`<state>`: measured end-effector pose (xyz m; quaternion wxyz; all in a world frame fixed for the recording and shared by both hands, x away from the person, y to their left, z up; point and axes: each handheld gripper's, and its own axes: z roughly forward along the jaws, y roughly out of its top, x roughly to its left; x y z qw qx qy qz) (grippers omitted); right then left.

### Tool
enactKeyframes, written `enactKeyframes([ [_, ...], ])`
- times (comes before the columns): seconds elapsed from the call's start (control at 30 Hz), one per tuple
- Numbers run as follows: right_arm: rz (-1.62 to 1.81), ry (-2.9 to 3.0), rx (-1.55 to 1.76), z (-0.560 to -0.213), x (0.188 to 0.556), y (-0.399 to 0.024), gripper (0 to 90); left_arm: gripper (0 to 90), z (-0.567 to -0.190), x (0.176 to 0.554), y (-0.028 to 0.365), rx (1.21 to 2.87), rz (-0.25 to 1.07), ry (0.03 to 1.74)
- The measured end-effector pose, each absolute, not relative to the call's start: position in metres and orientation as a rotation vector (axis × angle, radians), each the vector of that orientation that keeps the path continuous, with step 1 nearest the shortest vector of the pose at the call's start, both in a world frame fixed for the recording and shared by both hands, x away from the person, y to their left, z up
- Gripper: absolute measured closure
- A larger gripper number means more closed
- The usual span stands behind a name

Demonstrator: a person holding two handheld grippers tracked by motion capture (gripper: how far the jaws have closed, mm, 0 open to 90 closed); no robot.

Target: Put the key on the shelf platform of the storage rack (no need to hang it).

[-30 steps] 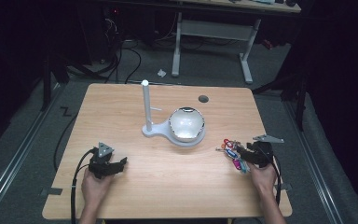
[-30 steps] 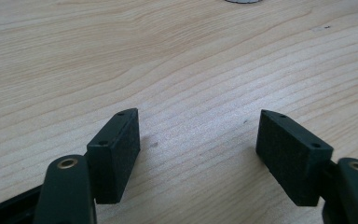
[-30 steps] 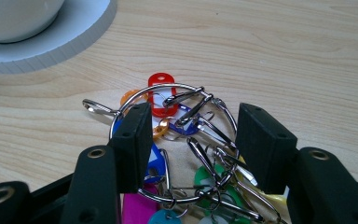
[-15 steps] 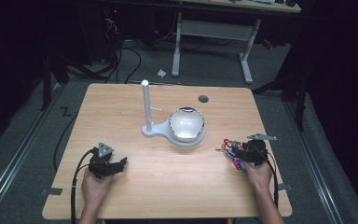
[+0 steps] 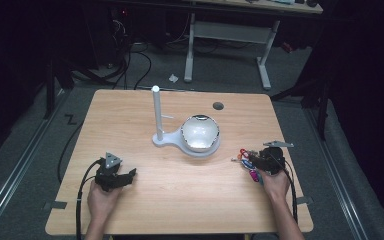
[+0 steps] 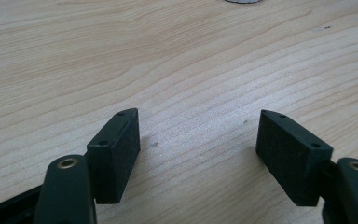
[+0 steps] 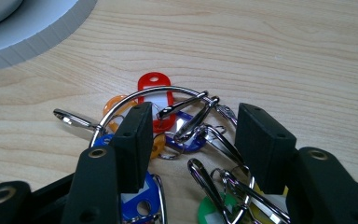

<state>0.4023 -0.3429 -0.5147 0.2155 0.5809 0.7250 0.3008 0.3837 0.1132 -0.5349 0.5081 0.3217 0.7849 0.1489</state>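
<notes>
**Operator:** Right gripper (image 7: 191, 140), in my right hand (image 5: 275, 182), stands low over the key ring bunch (image 7: 186, 140) with its jaws spread apart. Neither pad presses on anything that I can make out. In the right gripper view the large metal ring arcs across the gap between the two pads, and the clips and tags lie under and between them.

**Inspector:** Which tags lie where?

**Operator:** Red tag (image 7: 154, 100) sits just beyond the jaws, at the far side of the ring. Orange and blue tags lie by the left pad, a green tag near the bottom edge. From the high view the bunch (image 5: 247, 162) lies on the table (image 5: 180, 200) at the tip of that gripper (image 5: 255, 161), near the table's right edge.

**Inspector:** Whether a pad brushes the ring?

**Operator:** I cannot tell; the left pad stands over the ring's curve.

**Inspector:** And beyond that?

**Operator:** White bowl-shaped stand (image 5: 200, 135) with its upright post (image 5: 156, 112) stands near the table's middle, apart from the bunch, up and to the left of it. Its base edge shows in the right gripper view's upper left corner.

**Inspector:** Left side?

**Operator:** Left gripper (image 6: 198, 140), in my left hand (image 5: 102, 197), lies well apart near the front left of the table (image 5: 125, 176), jaws wide, bare wood between them.
</notes>
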Motion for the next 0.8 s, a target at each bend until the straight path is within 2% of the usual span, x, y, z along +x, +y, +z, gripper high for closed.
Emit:
enactKeyframes([
  [0.2, 0.837, 2.011, 1.637, -0.52, 0.408, -0.343, 48.9, 30.6, -0.535, 0.384, 0.113, 0.779, 0.361, 1.89],
  [0.37, 0.846, 2.025, 1.638, -0.52, 0.411, -0.344, 55.3, 30.6, -0.535, 0.384, 0.113, 0.776, 0.361, 1.891],
  [0.5, 0.872, 2.031, 1.645, -0.519, 0.412, -0.347, 64.6, 30.6, -0.535, 0.384, 0.114, 0.78, 0.362, 1.889],
  [0.63, 0.854, 2.041, 1.64, -0.518, 0.413, -0.346, 66.6, 30.6, -0.535, 0.384, 0.113, 0.779, 0.362, 1.89],
  [0.73, 0.838, 2.048, 1.628, -0.516, 0.413, -0.347, 74.7, 30.6, -0.535, 0.384, 0.113, 0.775, 0.36, 1.892],
  [0.8, 0.837, 2.053, 1.63, -0.515, 0.413, -0.348, 74.9, 30.6, -0.535, 0.384, 0.113, 0.777, 0.36, 1.891],
])
